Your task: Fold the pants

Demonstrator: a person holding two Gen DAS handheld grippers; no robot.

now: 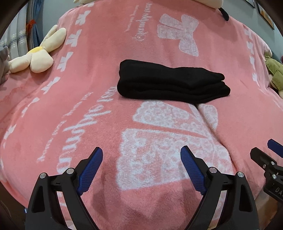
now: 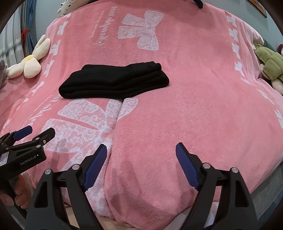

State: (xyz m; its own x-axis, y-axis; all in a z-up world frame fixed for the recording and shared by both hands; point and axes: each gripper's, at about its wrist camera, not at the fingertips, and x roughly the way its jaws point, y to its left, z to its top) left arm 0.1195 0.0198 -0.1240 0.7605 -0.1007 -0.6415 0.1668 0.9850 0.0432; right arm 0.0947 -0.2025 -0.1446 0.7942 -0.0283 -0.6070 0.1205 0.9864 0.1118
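Left tongs (image 1: 141,150) agape; right tongs (image 2: 141,147) agape, level.

Bed covered by a pink fleece blanket (image 1: 88,85) with white bow motifs. Folded black pants (image 1: 169,83) near its centre; cream flower-shaped plush toy (image 1: 38,56) at left edge; olive-green padded garment (image 2: 268,63) at right edge.

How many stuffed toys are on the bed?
3 at least partly visible: a cream flower plush at the left edge, a white plush at the far head end, and a green-jacketed plush on the right edge. More could sit outside the views.
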